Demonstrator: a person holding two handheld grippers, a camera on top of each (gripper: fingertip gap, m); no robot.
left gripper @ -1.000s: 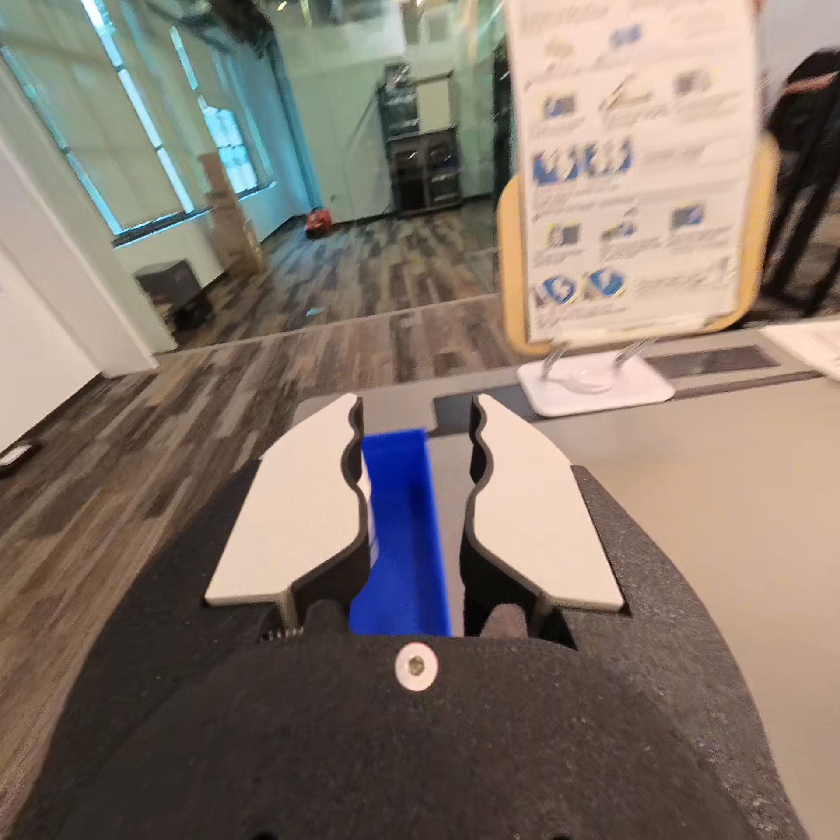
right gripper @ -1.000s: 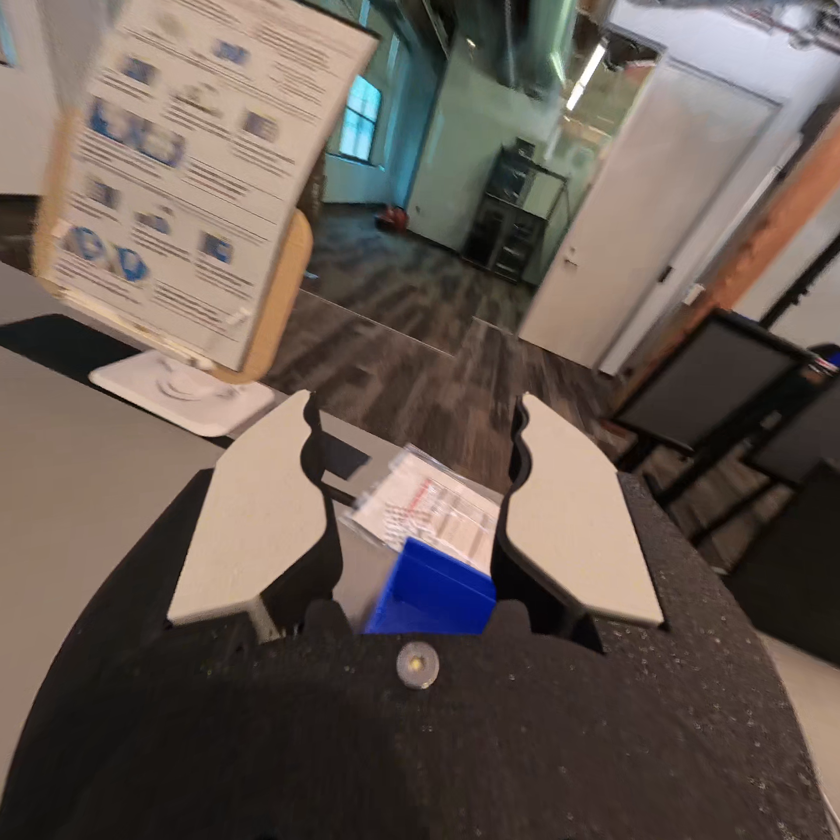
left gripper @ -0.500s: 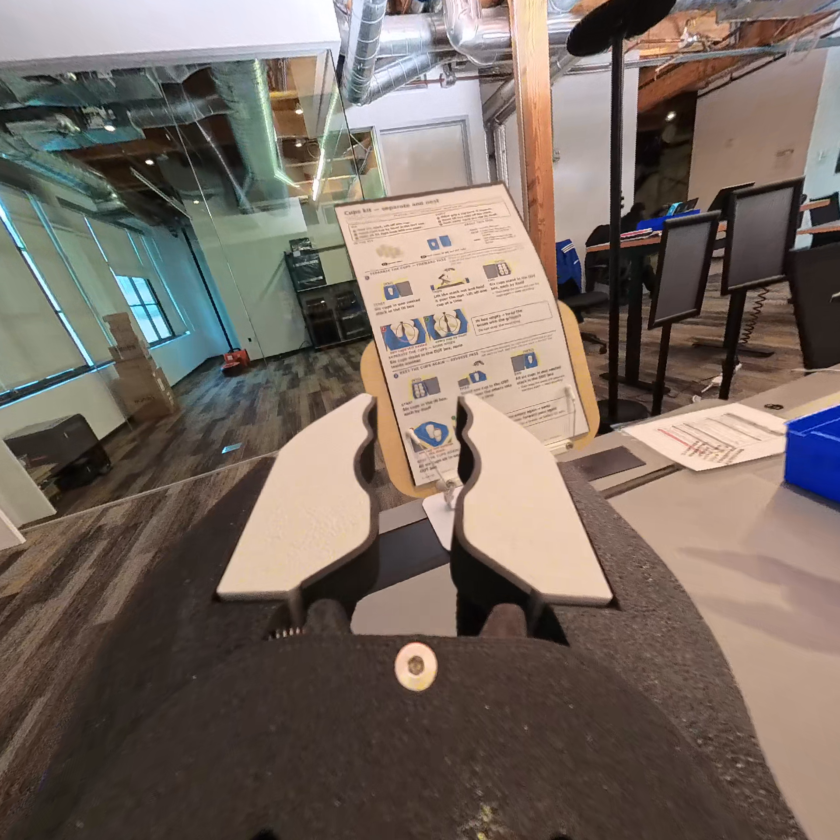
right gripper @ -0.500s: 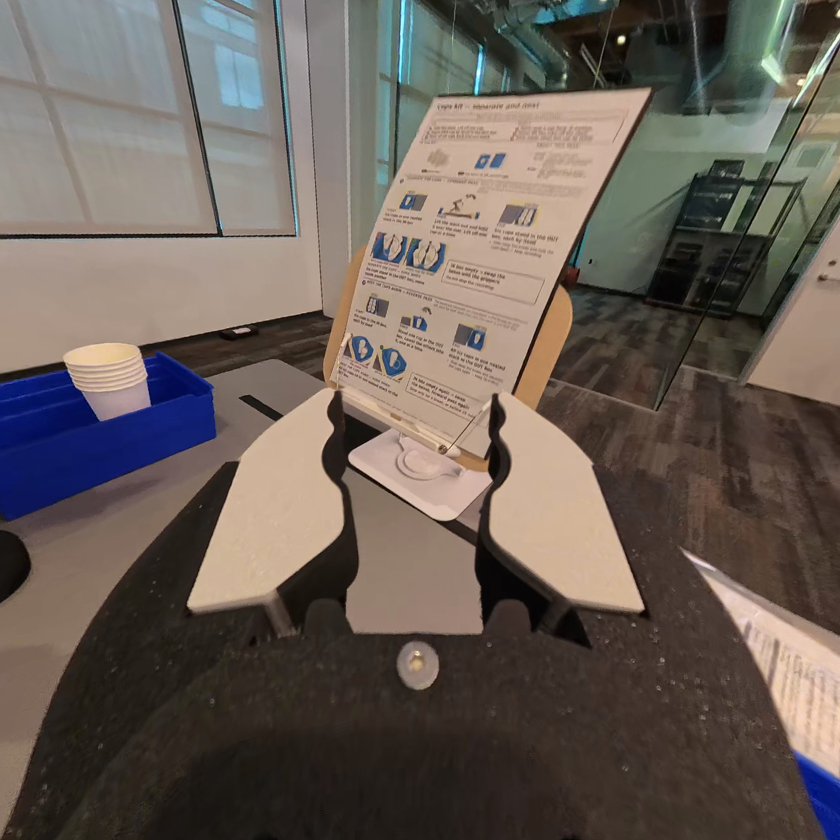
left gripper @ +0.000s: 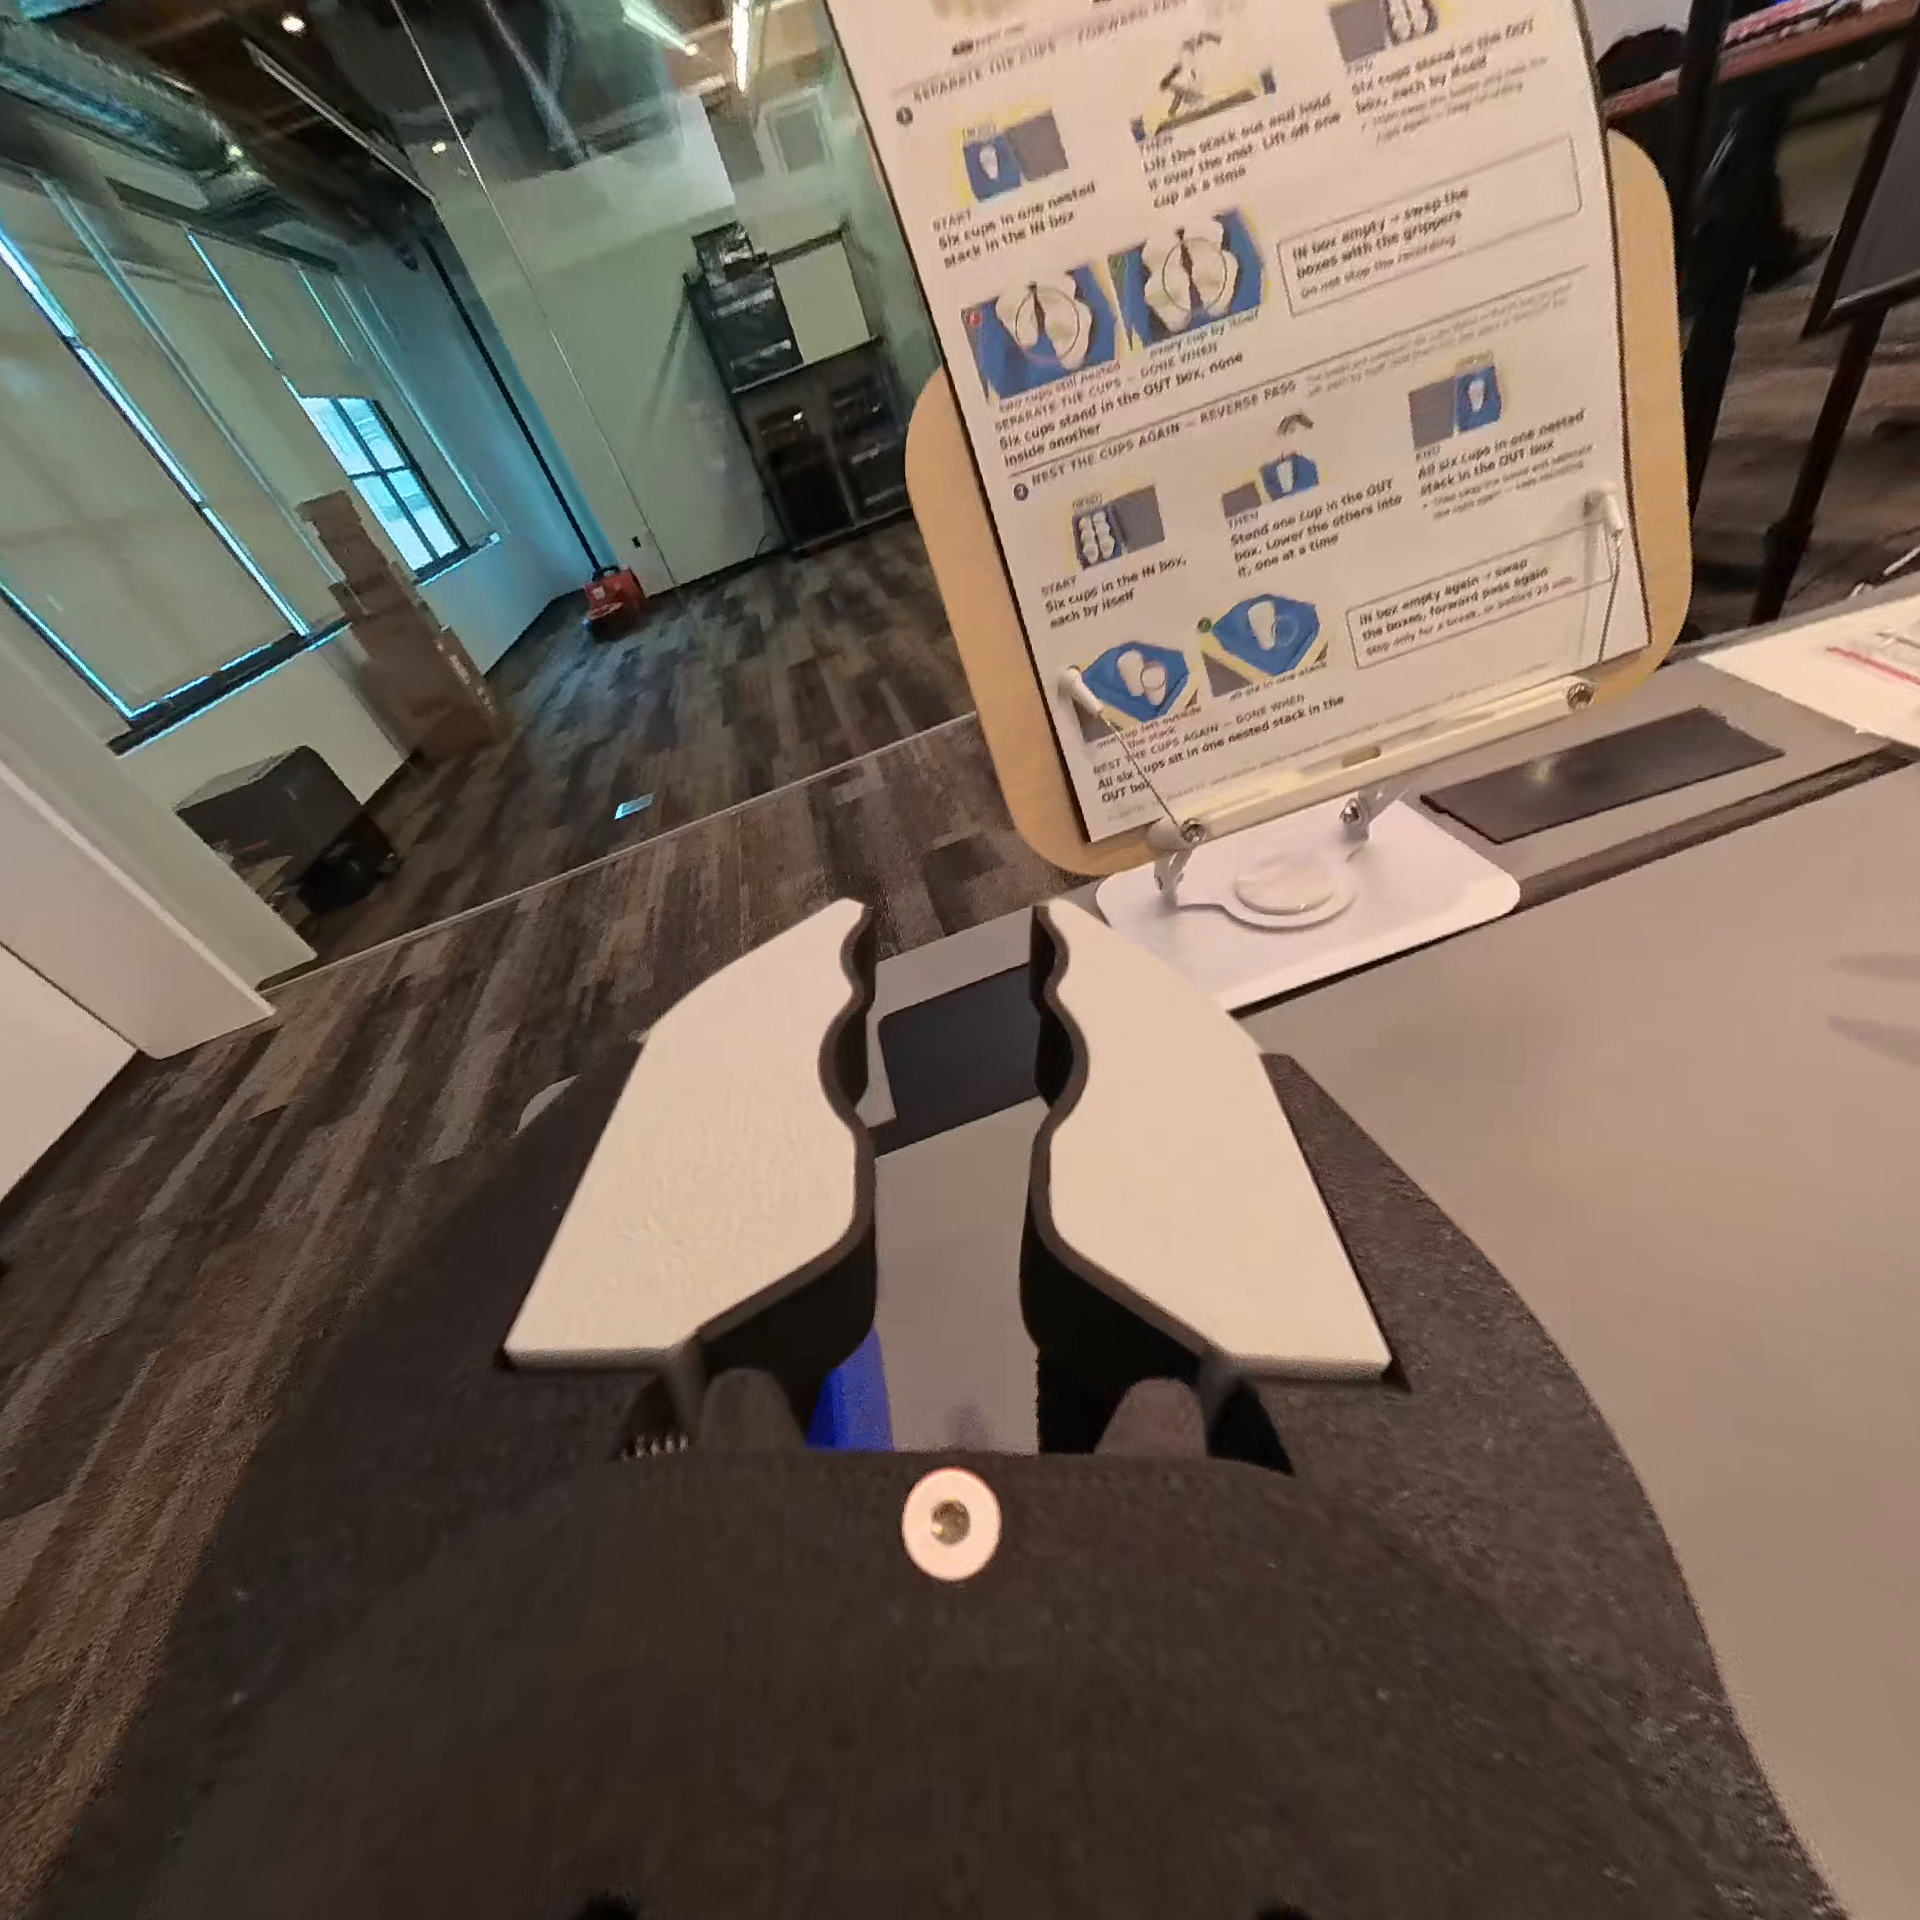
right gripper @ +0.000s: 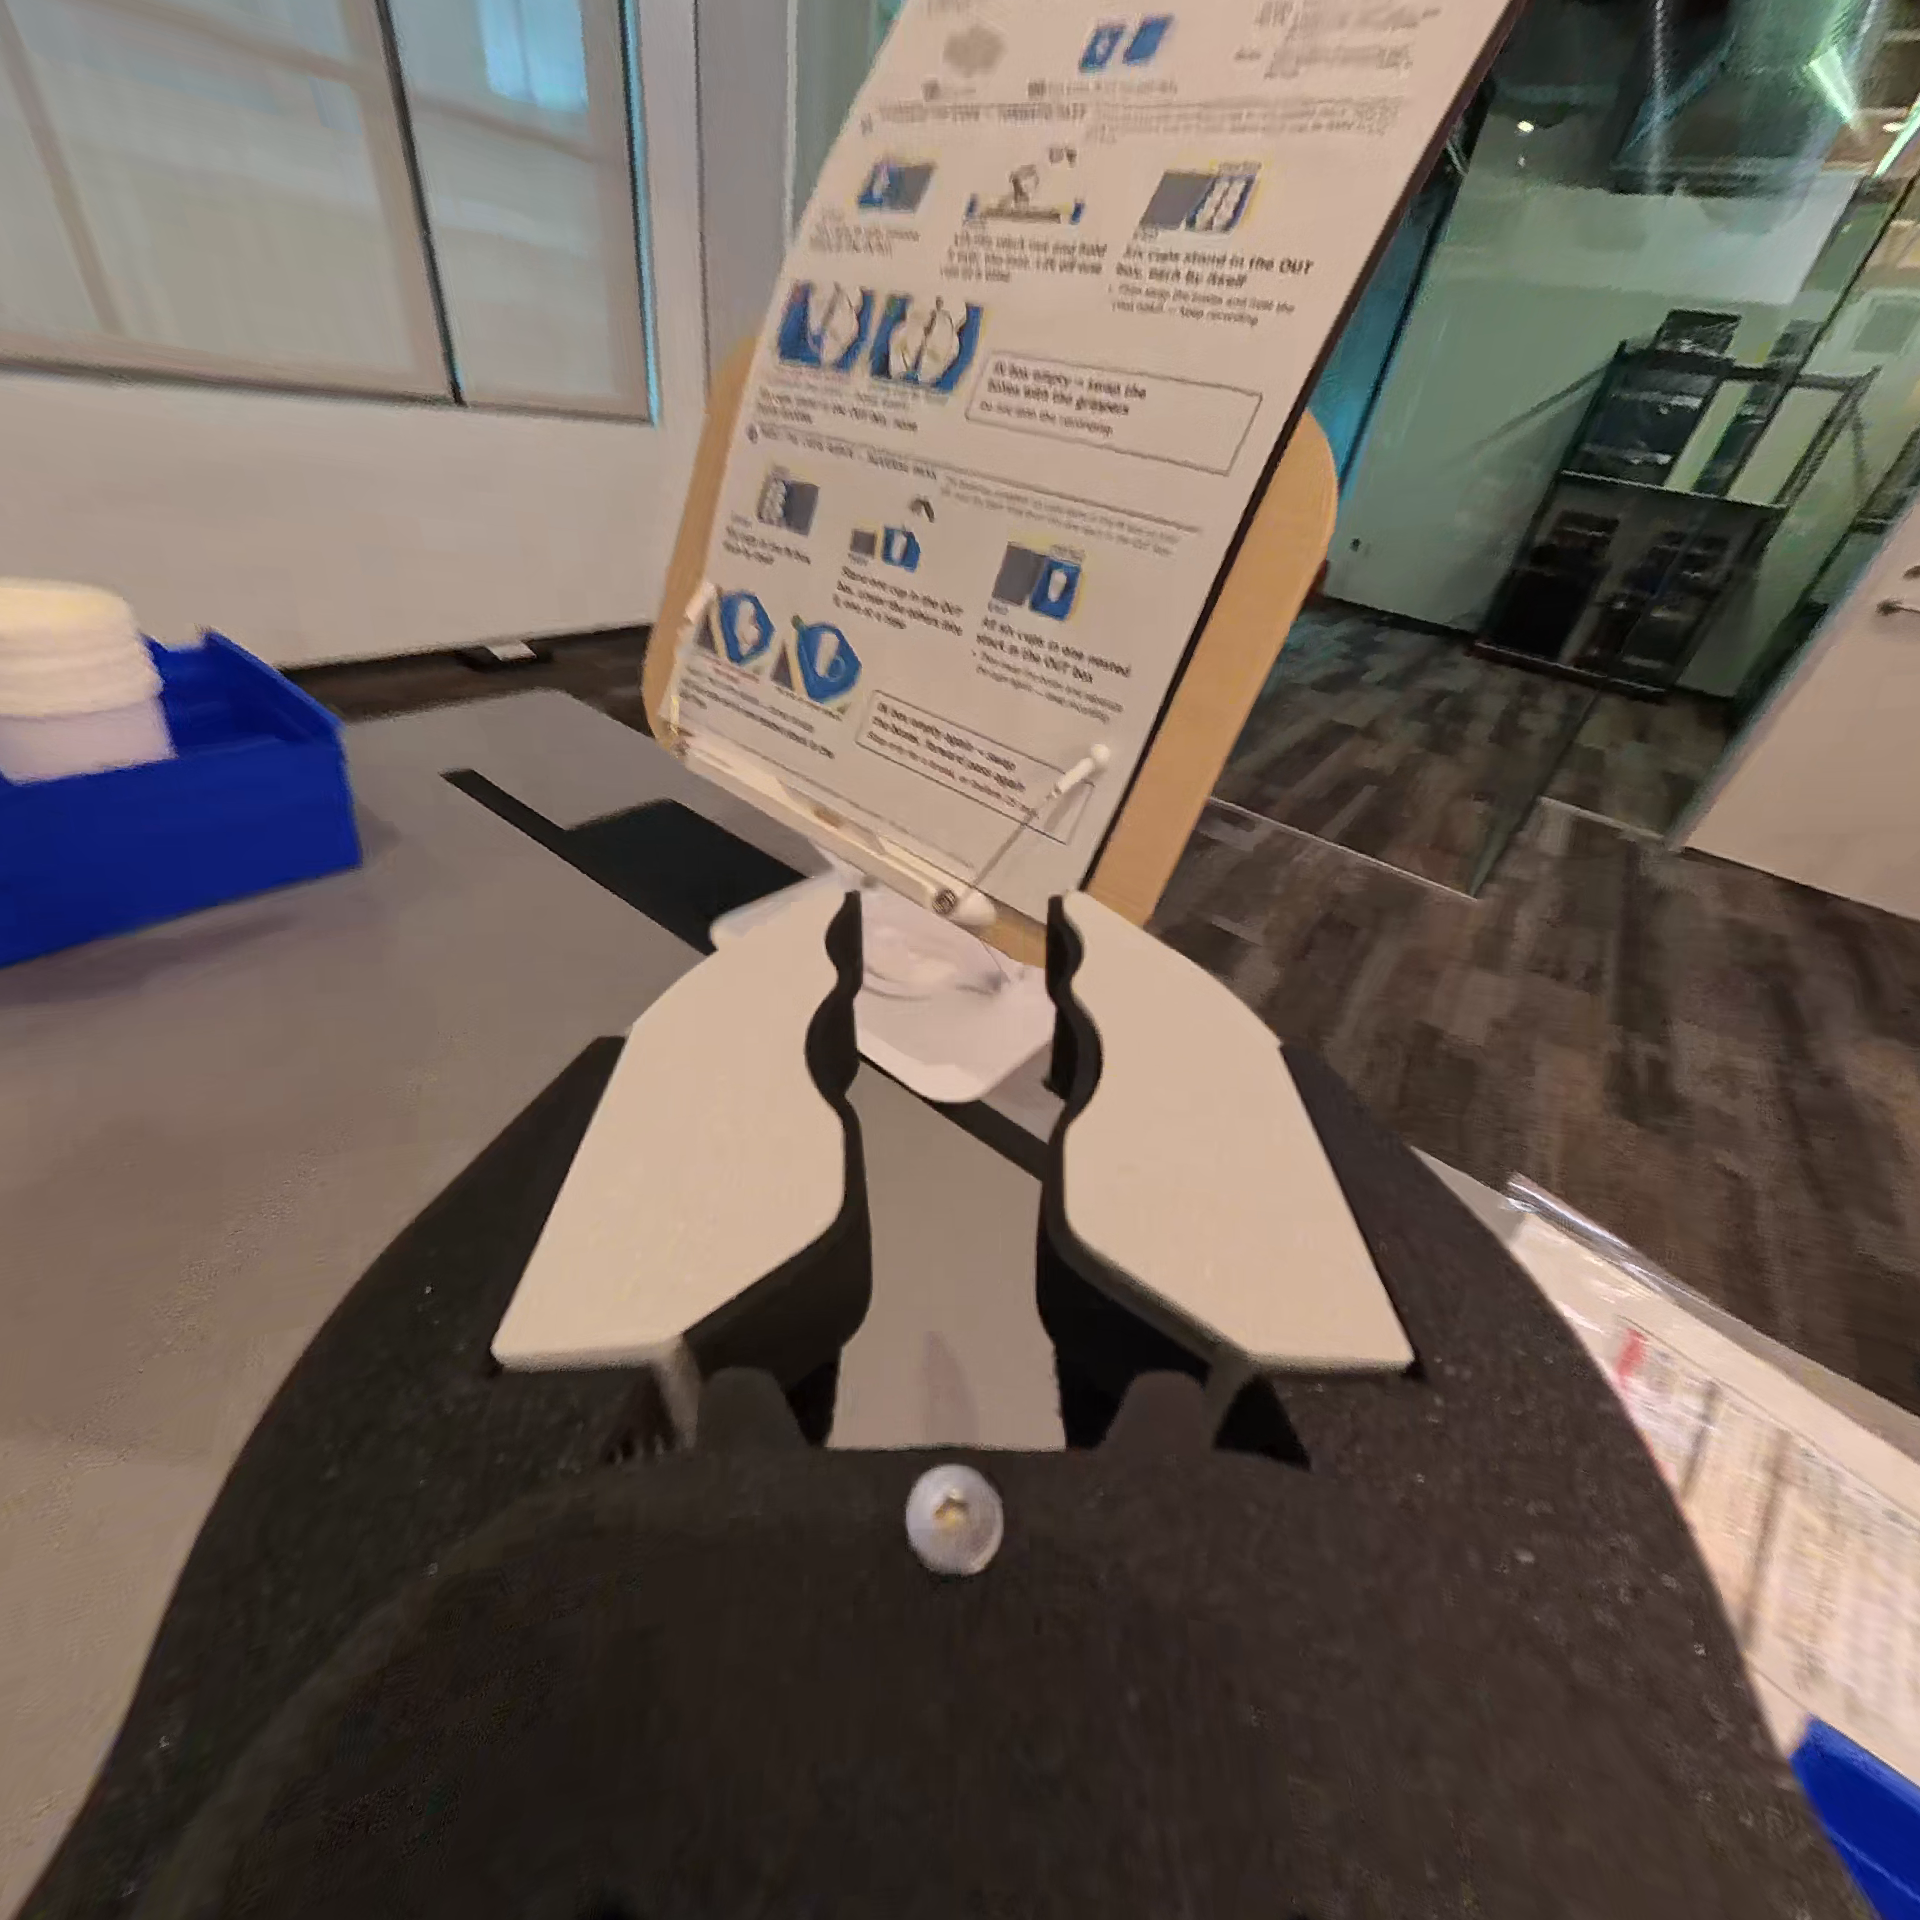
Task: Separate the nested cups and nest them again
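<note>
Both views have tipped down since the earlier frames, onto more of the grey table (right gripper: 260, 1091) and wood-plank floor (left gripper: 312, 1039) — instruction board (right gripper: 1029, 468) ahead. Left gripper (left gripper: 948, 966) and right gripper (right gripper: 951, 961) are part-open, empty. Nested white cups (right gripper: 73, 675) stand in the blue bin (right gripper: 177, 821), well left of the right fingers.

Bright, even daylight from windows (left gripper: 208, 436) — motion blur throughout, wide-angle bending at edges.
</note>
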